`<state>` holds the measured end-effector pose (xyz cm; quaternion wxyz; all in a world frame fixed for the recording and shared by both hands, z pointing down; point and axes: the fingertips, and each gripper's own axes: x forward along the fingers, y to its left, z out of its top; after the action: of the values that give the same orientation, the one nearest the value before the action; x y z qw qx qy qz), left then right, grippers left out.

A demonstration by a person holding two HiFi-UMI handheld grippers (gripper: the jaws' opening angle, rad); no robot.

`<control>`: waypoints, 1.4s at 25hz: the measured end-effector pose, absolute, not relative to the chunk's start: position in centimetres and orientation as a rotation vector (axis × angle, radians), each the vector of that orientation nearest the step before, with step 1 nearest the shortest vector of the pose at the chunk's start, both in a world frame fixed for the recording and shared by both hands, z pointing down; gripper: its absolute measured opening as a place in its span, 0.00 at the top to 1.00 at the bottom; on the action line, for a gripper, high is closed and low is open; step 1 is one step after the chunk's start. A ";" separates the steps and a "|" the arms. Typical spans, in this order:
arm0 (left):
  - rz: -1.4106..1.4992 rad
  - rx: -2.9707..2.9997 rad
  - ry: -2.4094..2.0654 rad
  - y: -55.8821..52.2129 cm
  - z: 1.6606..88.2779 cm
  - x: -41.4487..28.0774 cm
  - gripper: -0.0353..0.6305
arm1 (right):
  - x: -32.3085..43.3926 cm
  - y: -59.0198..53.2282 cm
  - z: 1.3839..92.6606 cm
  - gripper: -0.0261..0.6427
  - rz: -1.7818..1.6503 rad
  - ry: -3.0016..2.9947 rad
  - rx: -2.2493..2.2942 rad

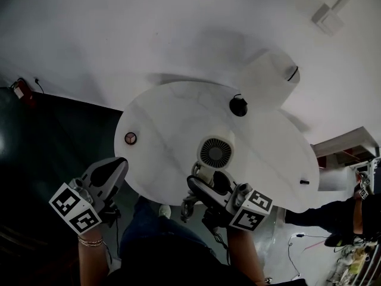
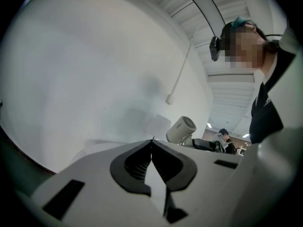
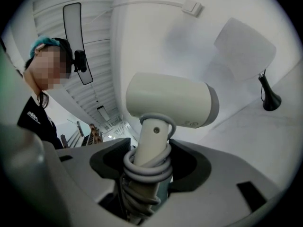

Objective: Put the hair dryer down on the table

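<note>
White plastic hair dryer (image 3: 170,100) stands upright in my right gripper (image 3: 147,159). Its jaws pinch the handle, wound with grey cord (image 3: 144,167), and the barrel sits just above them. The round white table (image 1: 161,118) spreads ahead, with a small black object (image 3: 269,98) further out. My left gripper (image 2: 152,145), alongside, has its jaws pressed together, empty.
</note>
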<state>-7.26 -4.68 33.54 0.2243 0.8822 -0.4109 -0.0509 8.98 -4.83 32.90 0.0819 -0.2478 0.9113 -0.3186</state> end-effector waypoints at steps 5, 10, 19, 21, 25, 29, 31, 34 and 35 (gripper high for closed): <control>-0.105 2.474 -1.021 -6.8 33.4 -7.5 0.92 | 7.5 -5.4 32.8 0.56 -0.949 2.694 -0.825; -0.080 2.513 -0.923 -8.9 32.9 -7.5 0.92 | 6.3 -6.1 32.5 0.56 -0.946 2.669 -0.897; -0.047 2.512 -0.823 -11.1 33.9 -8.5 0.92 | 4.8 -7.8 33.8 0.56 -0.962 2.672 -1.042; -0.042 2.511 -0.805 -11.5 34.2 -8.5 0.92 | 4.8 -8.0 34.1 0.56 -0.963 2.679 -1.073; -0.037 2.505 -0.781 -12.3 34.6 -8.7 0.92 | 4.7 -8.6 34.8 0.56 -0.983 2.686 -1.125; -0.021 2.496 -0.754 -12.8 35.3 -8.8 0.92 | 4.4 -9.0 36.0 0.56 -1.017 2.714 -1.176; -0.017 2.488 -0.747 -13.0 35.6 -9.0 0.92 | 4.2 -9.1 36.7 0.56 -1.039 2.723 -1.190; -0.008 2.473 -0.743 -13.3 36.2 -9.2 0.92 | 3.9 -9.3 37.6 0.56 -1.080 2.723 -1.207; -0.003 2.467 -0.739 -13.3 36.4 -9.3 0.92 | 3.8 -9.3 38.0 0.56 -1.096 2.720 -1.211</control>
<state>-9.29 -13.35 36.44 0.2795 0.9197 -0.2756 -0.0011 3.82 -9.35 37.99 -0.0154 -0.3816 0.8572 -0.3456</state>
